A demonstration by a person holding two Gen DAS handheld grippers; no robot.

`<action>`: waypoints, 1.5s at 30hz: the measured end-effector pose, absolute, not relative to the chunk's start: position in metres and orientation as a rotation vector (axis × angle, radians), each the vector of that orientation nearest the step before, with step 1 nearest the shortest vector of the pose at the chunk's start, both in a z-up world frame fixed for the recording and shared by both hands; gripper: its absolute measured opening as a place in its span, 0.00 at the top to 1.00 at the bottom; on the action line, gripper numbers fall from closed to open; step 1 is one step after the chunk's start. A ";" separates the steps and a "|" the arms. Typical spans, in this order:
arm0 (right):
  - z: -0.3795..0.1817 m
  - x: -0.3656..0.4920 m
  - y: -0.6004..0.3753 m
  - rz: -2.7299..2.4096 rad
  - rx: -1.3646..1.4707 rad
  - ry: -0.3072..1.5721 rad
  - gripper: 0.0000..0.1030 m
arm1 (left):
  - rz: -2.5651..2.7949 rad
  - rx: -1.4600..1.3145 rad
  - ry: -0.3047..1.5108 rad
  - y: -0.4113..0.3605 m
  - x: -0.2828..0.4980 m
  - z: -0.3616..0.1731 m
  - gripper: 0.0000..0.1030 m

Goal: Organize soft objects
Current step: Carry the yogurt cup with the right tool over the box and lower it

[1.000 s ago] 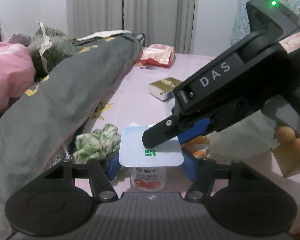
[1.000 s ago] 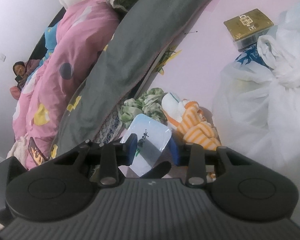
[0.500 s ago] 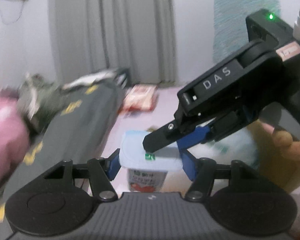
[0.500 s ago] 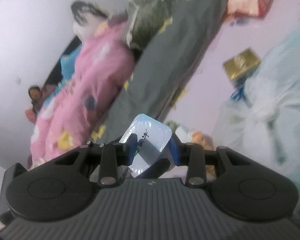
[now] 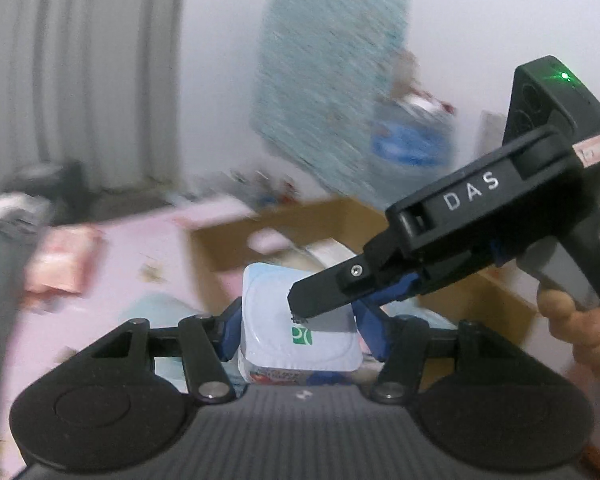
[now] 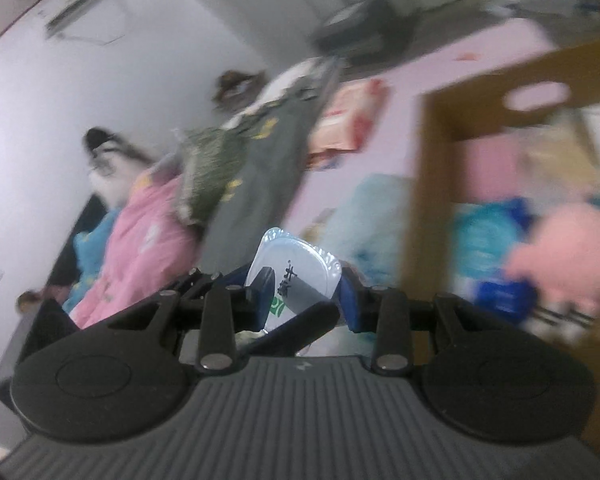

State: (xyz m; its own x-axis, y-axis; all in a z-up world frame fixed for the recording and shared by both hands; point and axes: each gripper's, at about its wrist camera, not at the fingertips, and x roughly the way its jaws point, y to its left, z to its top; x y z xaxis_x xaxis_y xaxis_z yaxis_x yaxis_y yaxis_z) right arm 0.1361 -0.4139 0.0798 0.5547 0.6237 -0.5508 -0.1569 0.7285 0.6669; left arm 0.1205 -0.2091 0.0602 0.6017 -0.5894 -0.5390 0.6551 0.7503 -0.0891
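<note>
A small white yogurt cup (image 5: 300,332) with a foil lid and a green mark sits between the blue pads of my left gripper (image 5: 300,330), which is shut on its sides. My right gripper (image 5: 320,304) comes in from the right, held by a person's hand (image 5: 580,320). Its black finger lies on top of the lid and its blue pad sits under the rim. In the right wrist view the tilted lid (image 6: 300,264) is pinched between the pads of the right gripper (image 6: 304,300). The cup hangs in the air above the pink bed sheet.
An open cardboard box (image 6: 432,200) stands to the right with a pink plush toy (image 6: 560,252) and blue and white bags inside. A grey quilt (image 6: 268,168), a pink quilt (image 6: 140,232) and a red-pink packet (image 6: 348,120) lie to the left. Both views are motion-blurred.
Both grippers have risen and swung to the right with the cup between them. The green sock and striped toy have left the views, and the cardboard box has come in.
</note>
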 end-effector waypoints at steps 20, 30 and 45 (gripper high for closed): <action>-0.047 0.121 -0.504 0.304 0.783 1.151 0.65 | -0.832 0.090 0.825 -0.228 0.145 0.032 0.41; -0.026 0.116 -0.511 0.277 0.644 1.230 0.34 | -0.673 -0.044 0.753 -0.150 0.136 0.046 0.37; -0.068 0.141 -0.448 0.352 0.442 1.521 0.50 | -0.441 -0.250 0.783 -0.058 0.114 0.016 0.36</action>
